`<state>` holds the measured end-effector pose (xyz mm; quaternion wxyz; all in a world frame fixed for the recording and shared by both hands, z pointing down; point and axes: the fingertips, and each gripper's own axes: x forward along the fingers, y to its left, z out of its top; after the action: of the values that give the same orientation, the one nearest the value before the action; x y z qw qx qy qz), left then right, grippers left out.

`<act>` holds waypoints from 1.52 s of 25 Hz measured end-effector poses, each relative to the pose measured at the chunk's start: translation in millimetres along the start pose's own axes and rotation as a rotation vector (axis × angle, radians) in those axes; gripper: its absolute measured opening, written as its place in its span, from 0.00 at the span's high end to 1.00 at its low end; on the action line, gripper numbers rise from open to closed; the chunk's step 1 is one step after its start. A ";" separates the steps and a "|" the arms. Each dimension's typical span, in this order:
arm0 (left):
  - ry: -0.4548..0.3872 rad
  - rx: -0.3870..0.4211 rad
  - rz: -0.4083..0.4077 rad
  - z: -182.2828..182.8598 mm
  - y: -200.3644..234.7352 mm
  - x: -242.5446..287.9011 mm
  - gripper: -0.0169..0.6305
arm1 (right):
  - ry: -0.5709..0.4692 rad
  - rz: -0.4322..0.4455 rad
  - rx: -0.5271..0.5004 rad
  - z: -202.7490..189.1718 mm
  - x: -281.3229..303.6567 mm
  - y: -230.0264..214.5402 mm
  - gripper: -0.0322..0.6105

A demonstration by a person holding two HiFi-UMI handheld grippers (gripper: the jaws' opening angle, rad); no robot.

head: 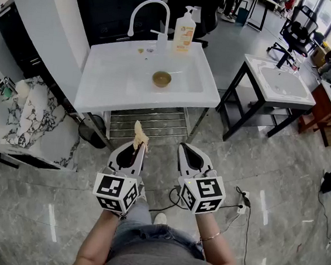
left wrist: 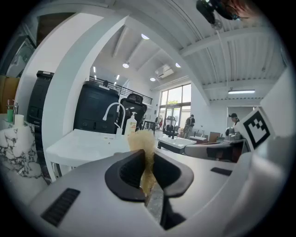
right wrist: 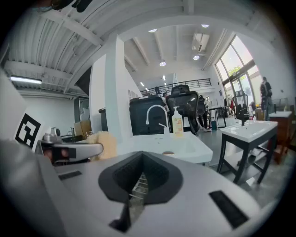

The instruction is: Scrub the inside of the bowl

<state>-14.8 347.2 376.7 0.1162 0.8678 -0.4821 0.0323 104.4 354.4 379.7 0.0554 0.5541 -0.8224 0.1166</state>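
Yellow-tan sponge [head: 140, 135] pinched in the left tongs [head: 139, 147], jaws closed tight on its lower part, frayed top sticking out past the tips. Right tongs [head: 188, 152] just beside the left ones, jaws together, nothing between them. Both are held low over grey tiled floor [head: 267, 169], tips pointing ahead. Brown bowl [head: 161, 79] sits upright in the basin of the white sink [head: 99, 92], straight ahead of both tongs and well apart from them, beyond the sink's front edge. In the right gripper view only the bowl's rim peeks over that edge. Bowl is alone in the basin with bare white all round it, and no wall touches it. White faucet [head: 149, 9] arches over the back rim, behind the bowl and a bit left. Soap bottle [head: 184, 31] stands on the back rim, behind and a bit right. Slatted rack [head: 149, 121] sits under the sink, between the tongs and the bowl but lower. Open floor runs between the tongs and the sink front. Dark bin [head: 89, 130] is ahead-left of the left tongs by the sink leg, marble counter [head: 25, 120] further left. Second sink [head: 279, 82] stands on black legs ahead-right of the right tongs, with a floor gap between the two sinks. Cable [head: 240, 201] lies on the floor right of the right tongs.
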 end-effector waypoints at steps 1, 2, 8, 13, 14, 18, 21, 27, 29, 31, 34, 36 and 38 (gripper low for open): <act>0.000 0.003 -0.001 0.3 1.8 2.5 0.90 | -0.008 0.013 0.010 1.3 3.0 0.9 0.94; 0.001 0.006 -0.003 0.7 3.8 5.0 0.90 | -0.014 0.026 0.019 2.5 6.2 2.1 0.94; 0.022 0.033 -0.021 5.5 23.7 28.8 0.90 | -0.002 0.080 0.027 6.2 42.1 7.9 0.94; 0.022 0.036 -0.040 16.7 50.7 62.4 0.90 | 0.011 0.043 0.049 15.6 89.1 -8.9 0.93; 0.022 0.040 -0.045 19.8 56.0 69.2 0.90 | 0.013 0.033 0.057 18.6 98.4 -13.2 0.93; 0.030 0.051 -0.065 31.1 79.8 94.5 0.90 | 0.015 0.012 0.070 31.6 133.8 -22.0 0.93; 0.032 0.056 -0.082 38.5 98.4 112.9 0.90 | 0.015 -0.011 0.079 37.8 158.3 -26.7 0.93; 0.036 0.057 -0.101 45.2 129.5 146.2 0.90 | 0.026 -0.059 0.083 40.6 197.7 -32.6 0.93; 0.033 0.057 -0.102 47.2 137.5 154.0 0.90 | 0.028 -0.070 0.079 41.9 206.2 -33.5 0.93; 0.029 0.060 -0.108 49.3 143.8 161.8 0.90 | 0.029 -0.083 0.077 42.9 213.4 -36.7 0.93; 0.017 0.064 -0.120 52.2 153.5 172.2 0.90 | 0.015 -0.112 0.080 45.7 223.7 -45.3 0.93; 0.010 0.070 -0.130 54.2 159.8 176.7 0.90 | 0.000 -0.130 0.080 49.1 229.9 -49.2 0.93; 0.005 0.076 -0.134 55.8 165.7 179.0 0.90 | -0.010 -0.133 0.071 51.6 234.9 -49.4 0.93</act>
<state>-62.4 101.6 380.9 0.0862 0.9019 -0.4209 0.0449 62.9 112.6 388.0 0.0392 0.6097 -0.7794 0.1386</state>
